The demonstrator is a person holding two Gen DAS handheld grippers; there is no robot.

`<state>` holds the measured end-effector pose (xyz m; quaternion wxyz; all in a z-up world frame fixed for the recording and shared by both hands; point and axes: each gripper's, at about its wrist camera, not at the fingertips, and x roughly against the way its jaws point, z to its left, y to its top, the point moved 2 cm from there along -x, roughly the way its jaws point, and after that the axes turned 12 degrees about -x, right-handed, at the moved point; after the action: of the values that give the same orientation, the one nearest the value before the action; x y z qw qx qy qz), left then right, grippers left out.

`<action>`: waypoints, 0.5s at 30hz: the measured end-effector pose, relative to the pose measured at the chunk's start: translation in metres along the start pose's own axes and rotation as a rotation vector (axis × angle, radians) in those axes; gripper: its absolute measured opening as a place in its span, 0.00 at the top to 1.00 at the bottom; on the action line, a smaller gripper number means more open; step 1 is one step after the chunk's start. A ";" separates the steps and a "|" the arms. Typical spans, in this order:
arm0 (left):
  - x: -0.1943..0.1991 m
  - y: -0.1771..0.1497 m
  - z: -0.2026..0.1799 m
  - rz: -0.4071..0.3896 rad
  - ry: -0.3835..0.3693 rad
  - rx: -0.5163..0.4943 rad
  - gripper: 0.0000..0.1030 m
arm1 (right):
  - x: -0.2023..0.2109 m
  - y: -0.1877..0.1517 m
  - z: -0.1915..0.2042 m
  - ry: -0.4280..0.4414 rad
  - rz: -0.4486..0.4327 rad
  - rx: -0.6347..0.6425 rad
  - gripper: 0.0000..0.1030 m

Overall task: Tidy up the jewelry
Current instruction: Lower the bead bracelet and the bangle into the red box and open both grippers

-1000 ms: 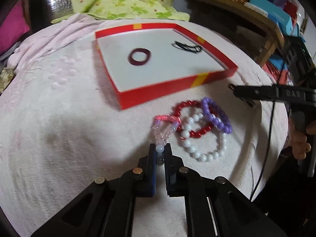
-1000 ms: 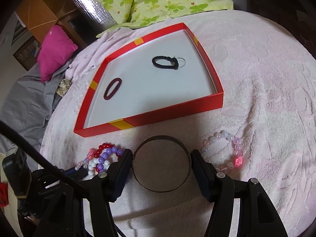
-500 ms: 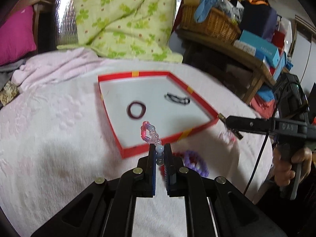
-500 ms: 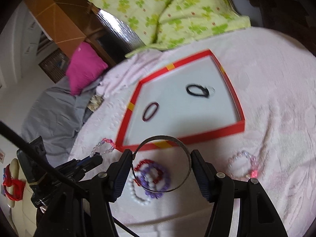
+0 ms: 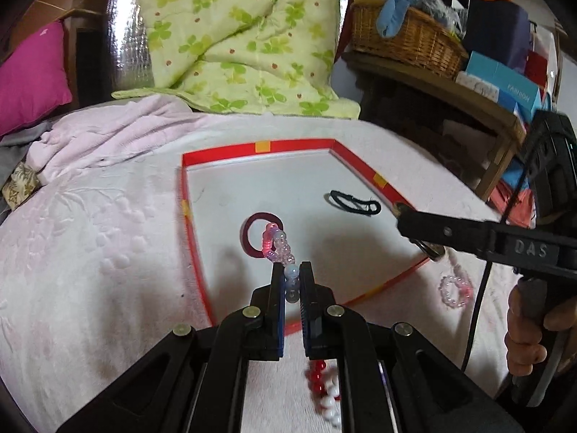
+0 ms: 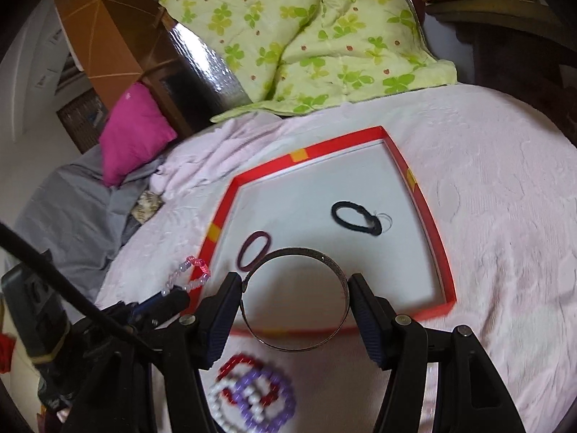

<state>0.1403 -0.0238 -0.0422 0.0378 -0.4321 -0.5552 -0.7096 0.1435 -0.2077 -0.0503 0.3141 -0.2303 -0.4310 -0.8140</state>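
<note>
Hand-held gripper on my left (image 5: pixel 292 281) pinches the pink bead bracelet (image 5: pixel 277 245) above the red tray's (image 5: pixel 404 200) 7 o'clock corner, my right (image 6: pixel 294 288) grips the metal bangle (image 6: pixel 294 301); next I'd lower both inside and release.

Not much readable text here tbh. The clearest bit is "DAS" in pale raised letters on the side of the black right gripper (image 5: pixel 425 249) arm, over on the right of the left wrist view. The other one is "FASHION" (I think, it's small and slanted) printed in white on a blue box (image 5: pixel 512 88) sitting on the wooden shelf (image 5: pixel 450 88) far right, next to the wicker basket (image 5: pixel 407 41). There's a white box beside it with some print, but it's too blurry to read. The right wrist view has nothing legible at all, no labels or numbers on anything.
</note>
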 end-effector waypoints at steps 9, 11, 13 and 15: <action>-0.032 -0.004 -0.003 0.113 -0.013 0.012 0.92 | -0.046 0.015 -0.014 -0.117 0.063 -0.038 0.38; -0.035 -0.005 -0.004 0.128 -0.004 -0.002 0.92 | -0.053 0.014 -0.017 -0.130 0.077 -0.045 0.38; -0.038 -0.006 -0.004 0.141 -0.001 -0.003 0.92 | -0.059 0.011 -0.017 -0.151 0.090 -0.040 0.38; -0.039 -0.006 -0.004 0.149 -0.003 0.001 0.92 | -0.060 0.009 -0.015 -0.164 0.086 -0.019 0.38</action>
<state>0.1596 -0.0417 -0.0722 0.0898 -0.4732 -0.5219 -0.7040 0.1901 -0.2053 -0.0915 0.3104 -0.3175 -0.4371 -0.7822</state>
